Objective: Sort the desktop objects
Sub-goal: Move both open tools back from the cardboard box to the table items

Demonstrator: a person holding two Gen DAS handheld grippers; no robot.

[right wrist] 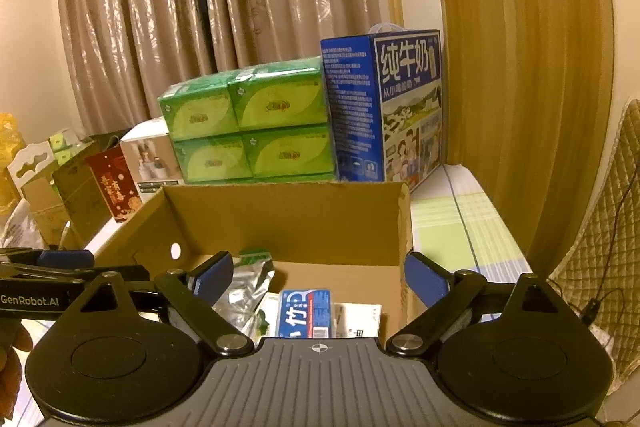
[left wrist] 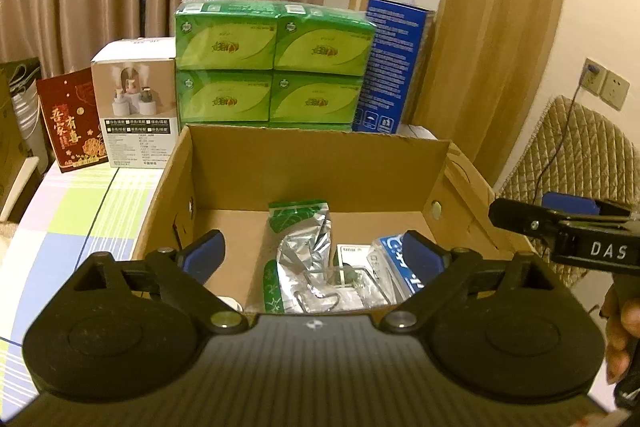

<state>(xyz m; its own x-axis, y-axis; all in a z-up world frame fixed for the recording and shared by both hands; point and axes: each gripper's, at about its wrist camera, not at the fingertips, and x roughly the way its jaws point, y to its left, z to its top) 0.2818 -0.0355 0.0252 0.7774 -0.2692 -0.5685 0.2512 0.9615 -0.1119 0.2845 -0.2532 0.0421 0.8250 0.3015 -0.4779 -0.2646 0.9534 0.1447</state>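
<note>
An open cardboard box (left wrist: 312, 171) stands on the table, and both grippers hover over its near edge. Inside lie a green and silver foil pouch (left wrist: 304, 247), a blue packet (left wrist: 394, 259), a white card pack (left wrist: 354, 257) and a bent wire piece (left wrist: 320, 293). My left gripper (left wrist: 314, 255) is open with nothing between its blue pads. The right gripper (left wrist: 560, 227) shows at the right edge, held by a hand. In the right wrist view my right gripper (right wrist: 318, 275) is open and empty above the box (right wrist: 280, 219), the blue packet (right wrist: 306, 313) and the foil pouch (right wrist: 244, 287).
Behind the box stand stacked green tissue packs (left wrist: 272, 67), a blue milk carton (right wrist: 384, 107), a white product box (left wrist: 136, 103) and a red paper bag (left wrist: 74, 123). A checked cloth (left wrist: 80, 211) covers the table. A quilted chair back (left wrist: 572, 155) stands to the right.
</note>
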